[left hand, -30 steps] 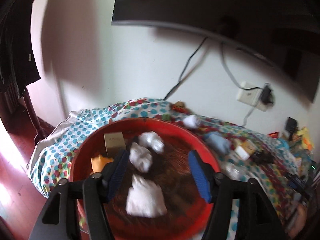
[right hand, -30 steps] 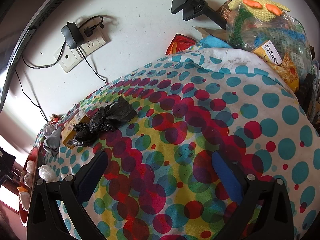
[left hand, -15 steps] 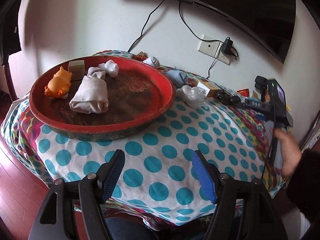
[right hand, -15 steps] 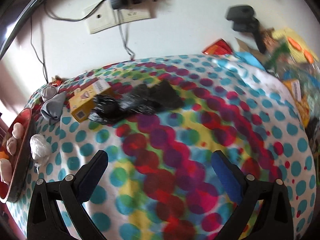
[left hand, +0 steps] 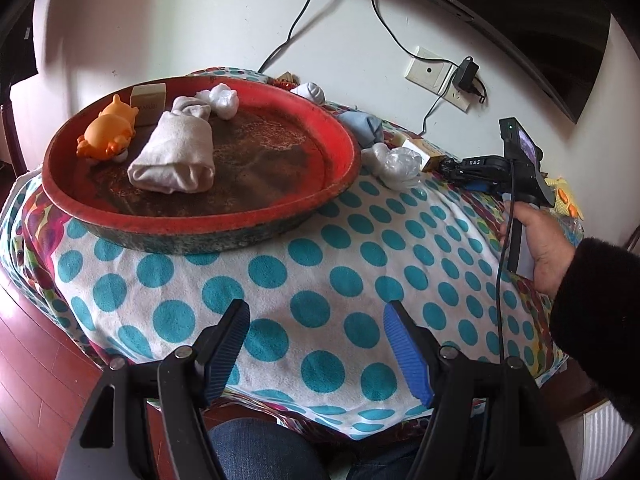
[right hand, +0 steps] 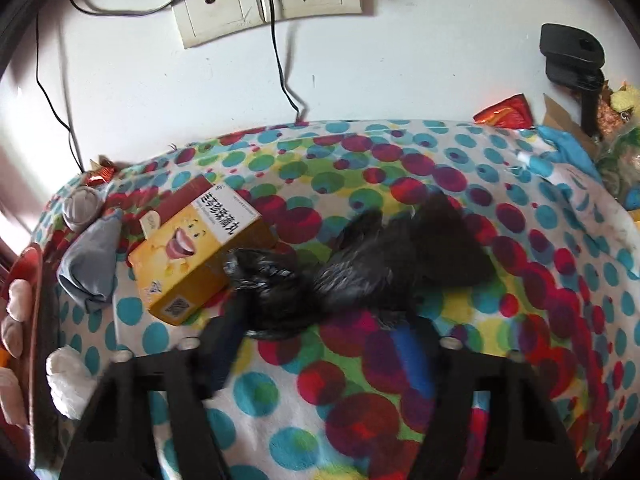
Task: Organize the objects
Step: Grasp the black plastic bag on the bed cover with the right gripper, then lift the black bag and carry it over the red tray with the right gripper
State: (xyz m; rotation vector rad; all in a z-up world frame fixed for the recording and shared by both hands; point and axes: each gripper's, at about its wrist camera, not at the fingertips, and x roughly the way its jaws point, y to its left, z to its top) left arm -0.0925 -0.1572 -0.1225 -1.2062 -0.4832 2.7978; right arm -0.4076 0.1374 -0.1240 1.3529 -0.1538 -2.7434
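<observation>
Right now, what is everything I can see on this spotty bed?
red tray: one, left on spotted cover
orange toy: one, in tray
small box: one, beige, in tray
white bundles: several, in tray
yellow box: one, beside tray
black bag: one, crumpled, mid-cover
grey cloth: one, near yellow box
left hand-held gripper: open, empty
right hand-held gripper: closing around black bag

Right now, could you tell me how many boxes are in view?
2: a beige box at the red tray's far-left rim, and a yellow box on the dotted cloth. Others may be hidden.
</observation>
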